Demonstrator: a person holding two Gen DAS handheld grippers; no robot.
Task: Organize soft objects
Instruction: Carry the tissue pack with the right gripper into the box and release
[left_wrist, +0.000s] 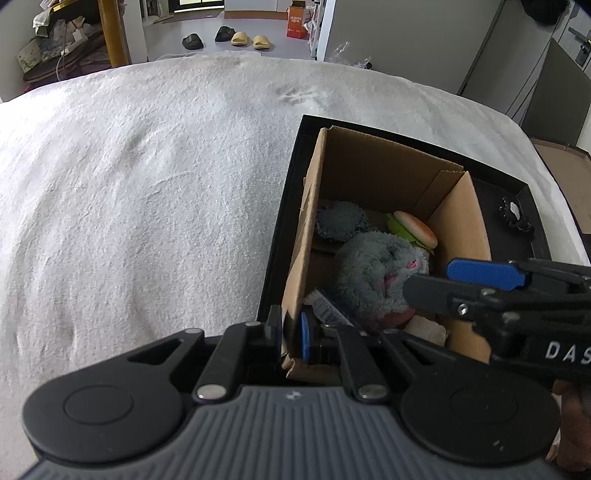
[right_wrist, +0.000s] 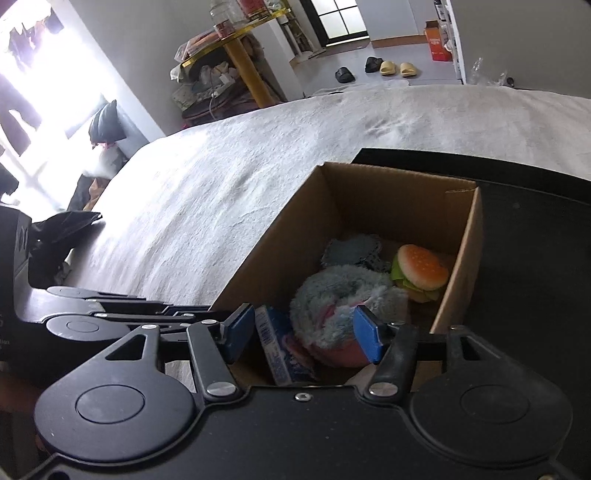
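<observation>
The open brown cardboard box (left_wrist: 388, 177) (right_wrist: 369, 206) is sitting on a black flat tray (left_wrist: 291, 206) (right_wrist: 517, 258), w/ the tray lying on a white fluffy bed cover (left_wrist: 147, 184) (right_wrist: 258, 166). In the left wrist view the box is filling approx the 3 o'clock part of the frame.

Inside the box, a grey-blue fuzzy plush toy w/ pink patches (left_wrist: 373, 273) (right_wrist: 332, 295) is lying near the middle of the box floor. At approx 1 o'clock from it, a soft toy hamburger w/ green lettuce edge (left_wrist: 415, 229) (right_wrist: 421, 273) is resting against the right wall. At approx 11 o'clock, a dark grey-blue round fuzzy cloth (left_wrist: 340, 219) (right_wrist: 354, 251) is lying flat toward the far wall. At the plush's 7 o'clock, a blue-and-white printed packet (right_wrist: 280, 343) is leaning at the near wall.

The left gripper (left_wrist: 286, 332) is clamping the box's near-left cardboard wall, jaws clenched on it, one blue pad inside the box and the black finger outside. The right gripper (right_wrist: 303, 330) (left_wrist: 443, 280) is hanging over the near end of the box w/ jaws released, wide apart, blue pads either side of the plush and packet; can't tell if they're touching the plush.

On the tray at the box's 3 o'clock, a small black shiny object (left_wrist: 513, 218) is lying apart from the box. Far bkgd, 12 o'clock: black and tan slippers (left_wrist: 229, 37) (right_wrist: 376, 68) on a grey floor.
</observation>
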